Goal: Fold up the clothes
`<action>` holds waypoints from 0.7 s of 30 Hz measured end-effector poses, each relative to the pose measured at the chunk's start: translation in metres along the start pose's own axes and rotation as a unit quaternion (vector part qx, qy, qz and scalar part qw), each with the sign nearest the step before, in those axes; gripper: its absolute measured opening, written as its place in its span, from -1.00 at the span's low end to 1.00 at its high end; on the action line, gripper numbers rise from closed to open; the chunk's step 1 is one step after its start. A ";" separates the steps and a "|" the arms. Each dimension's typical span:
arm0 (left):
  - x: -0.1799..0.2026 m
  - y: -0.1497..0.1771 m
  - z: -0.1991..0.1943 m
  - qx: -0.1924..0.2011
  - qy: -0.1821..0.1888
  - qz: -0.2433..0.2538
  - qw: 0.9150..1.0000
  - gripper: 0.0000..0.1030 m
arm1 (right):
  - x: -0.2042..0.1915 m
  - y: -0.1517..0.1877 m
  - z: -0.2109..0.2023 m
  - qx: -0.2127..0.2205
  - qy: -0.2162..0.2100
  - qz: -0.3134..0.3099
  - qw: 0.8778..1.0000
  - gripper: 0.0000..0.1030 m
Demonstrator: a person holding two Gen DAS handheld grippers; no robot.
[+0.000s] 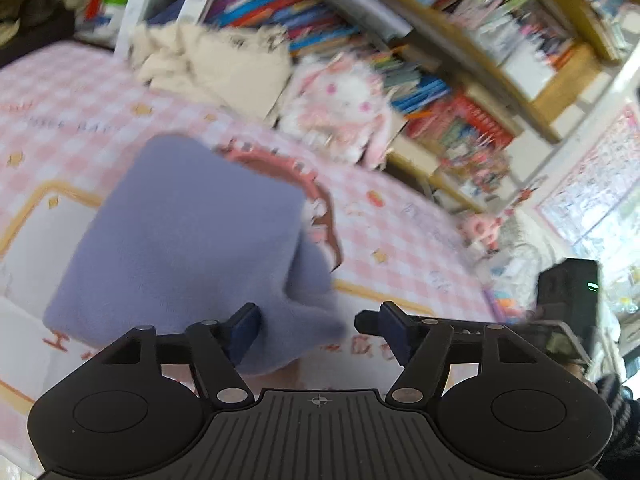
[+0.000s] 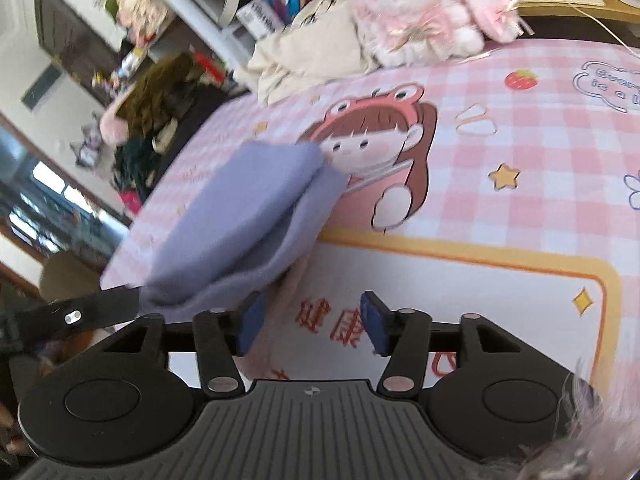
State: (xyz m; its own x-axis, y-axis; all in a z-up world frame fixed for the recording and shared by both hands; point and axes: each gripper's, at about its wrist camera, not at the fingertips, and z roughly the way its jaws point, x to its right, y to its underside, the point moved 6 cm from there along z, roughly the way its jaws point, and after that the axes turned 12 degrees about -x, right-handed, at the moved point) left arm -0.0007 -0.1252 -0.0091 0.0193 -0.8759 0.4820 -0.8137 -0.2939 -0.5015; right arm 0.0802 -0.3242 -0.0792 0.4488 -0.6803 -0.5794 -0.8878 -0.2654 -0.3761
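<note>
Two views, both blurred in places. From the left wrist, the left gripper (image 1: 308, 328) stands with its fingers apart, nothing pressed between the blue pads (image 1: 245, 330). A folded lavender fleece garment (image 1: 188, 236) lies on the pink checked bedspread (image 1: 400, 248), over part of the cartoon girl print and the white panel with the yellow border. One loose corner of the fleece reaches into the gap between the fingers and lies close against the left-hand pad; whether it touches cannot be told. Toward the far edge of the bed lie a cream cloth heap (image 1: 212, 64) and a white and pink plush rabbit (image 1: 344, 108), with crowded bookshelves (image 1: 460, 60) behind them. At the right edge the other gripper's black body shows.

From the right wrist, the right gripper (image 2: 312, 326) also has its fingers apart, with only the bedspread's white panel and red characters showing between them. The lavender garment (image 2: 236, 224) lies near the left edge of the bed, folded in layers that gape open along the side facing the camera; its near edge ends just beside the left-hand pad (image 2: 252, 322). A black finger of the left gripper (image 2: 80, 314) reaches to the garment's near left corner. The plush rabbit (image 2: 424, 8) and cream cloth (image 2: 308, 52) sit at the bed's far edge.
</note>
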 end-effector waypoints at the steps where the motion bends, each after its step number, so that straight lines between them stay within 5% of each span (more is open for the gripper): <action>1: 0.001 -0.003 -0.010 0.016 0.002 0.003 1.000 0.38 | 0.000 -0.003 -0.003 0.004 -0.008 0.008 1.000 0.22; 3: -0.001 -0.008 -0.025 0.041 -0.011 0.011 0.999 0.53 | 0.001 -0.010 -0.009 0.010 -0.030 0.028 0.999 0.27; 7: -0.018 -0.012 -0.034 0.066 -0.108 0.034 0.991 0.55 | 0.001 -0.020 -0.006 0.025 -0.052 0.078 0.995 0.27; 13: -0.018 0.004 -0.016 0.052 -0.245 0.129 0.959 0.55 | -0.006 -0.034 0.019 0.004 -0.076 0.136 0.988 0.24; 21: -0.016 0.016 -0.007 0.024 -0.248 0.189 0.950 0.59 | -0.019 -0.059 0.047 -0.015 -0.021 0.150 0.988 0.23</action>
State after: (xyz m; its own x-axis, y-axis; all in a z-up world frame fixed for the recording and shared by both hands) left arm -0.0178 -0.1132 -0.0193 0.0122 -0.9915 -0.1296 -0.7894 0.0700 -0.6099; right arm 0.1287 -0.2637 -0.0800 0.1682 -0.7022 -0.6918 -0.9838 -0.0759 -0.1621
